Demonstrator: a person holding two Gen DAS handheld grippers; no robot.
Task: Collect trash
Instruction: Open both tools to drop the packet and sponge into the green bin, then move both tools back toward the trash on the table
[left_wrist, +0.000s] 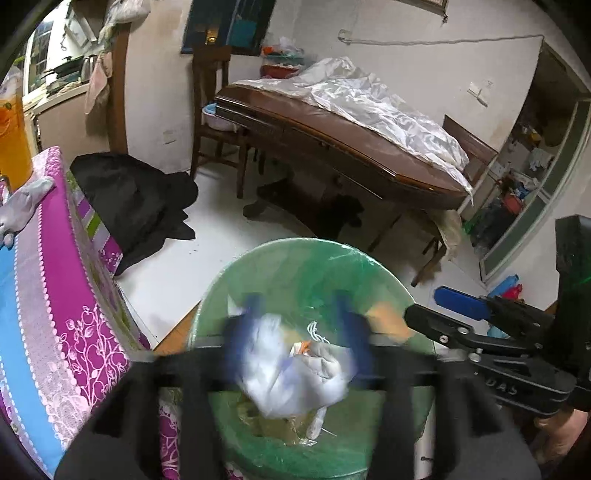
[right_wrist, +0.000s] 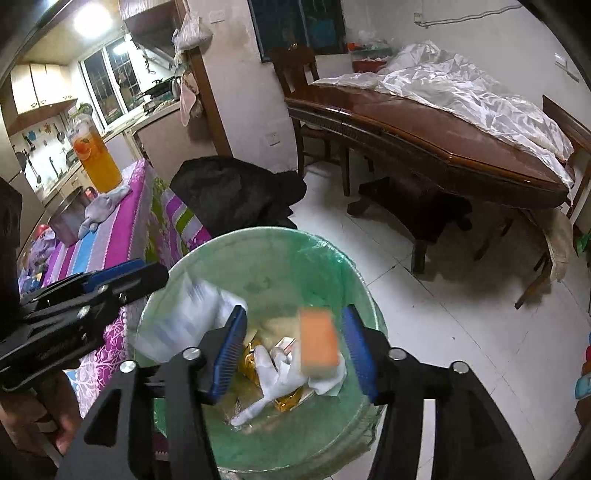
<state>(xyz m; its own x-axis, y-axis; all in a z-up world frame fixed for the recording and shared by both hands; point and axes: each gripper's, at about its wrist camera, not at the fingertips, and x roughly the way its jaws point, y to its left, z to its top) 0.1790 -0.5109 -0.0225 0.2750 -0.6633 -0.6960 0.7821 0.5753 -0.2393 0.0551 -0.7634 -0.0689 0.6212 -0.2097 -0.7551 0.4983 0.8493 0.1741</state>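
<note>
Green liner is covering the trash bin (right_wrist: 332, 273), whose round rim is sitting just beside the purple-clothed desk (left_wrist: 62, 258). Left tool (left_wrist: 299, 332) is hanging over the bin mouth, jaws apart, with a blurred white bag (left_wrist: 291, 373) between them. Right tool (right_wrist: 295, 350) is standing apart with an orange sponge (right_wrist: 319, 341) loose between its pads. White floor (right_wrist: 443, 332) is lying open toward the wooden table (right_wrist: 443, 147).

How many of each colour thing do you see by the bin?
Orange: 2, the sponge block and the drink jar
Green: 1, the lined bin
White: 1, the glove in the bin
Total: 4
</note>
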